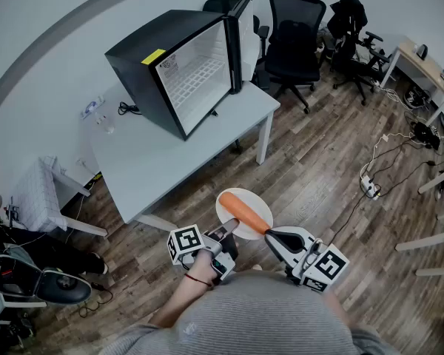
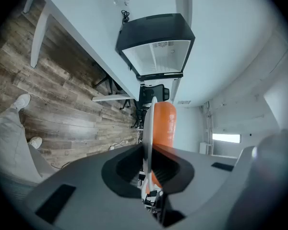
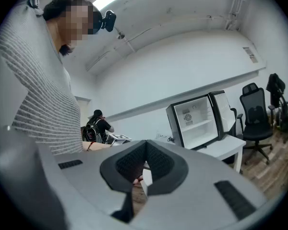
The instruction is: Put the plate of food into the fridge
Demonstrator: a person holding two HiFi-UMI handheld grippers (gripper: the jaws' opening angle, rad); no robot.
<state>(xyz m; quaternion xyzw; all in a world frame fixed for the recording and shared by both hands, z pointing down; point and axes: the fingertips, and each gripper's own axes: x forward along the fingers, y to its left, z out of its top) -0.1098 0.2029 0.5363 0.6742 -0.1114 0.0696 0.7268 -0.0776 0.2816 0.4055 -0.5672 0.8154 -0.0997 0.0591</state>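
Head view shows us holding 2 grippers low in front of our body, above the wooden floor (image 1: 318, 168), with a white plate (image 1: 256, 201) between them. On the plate lies 1 long piece of orange food (image 1: 244, 211), which looks like a carrot. The left gripper (image 1: 228, 231) takes the near rim of the plate from the left side. The right gripper (image 1: 270, 235) meets the rim at the right side, close to the end of the orange food.

From the left gripper view, the left gripper (image 2: 146, 163) has its jaws pressed on the plate (image 2: 147, 121), which we see from its edge as a thin white line. The orange food (image 2: 164, 121) stands just right of this line.

From the right gripper view, the right gripper (image 3: 144, 172) has its jaws almost together, and a small white piece between them looks like the rim of the plate (image 3: 147, 177).

The fridge (image 1: 181, 69) is well apart from the plate. It stands on a white table (image 1: 163, 161), with its door (image 1: 237, 43) swung open, and the white inside with 1 shelf is visible. The fridge (image 2: 156, 37) also shows in the left gripper view, and the fridge (image 3: 197, 119) in the right gripper view.

Beyond the table stand black office chairs (image 1: 296, 24).
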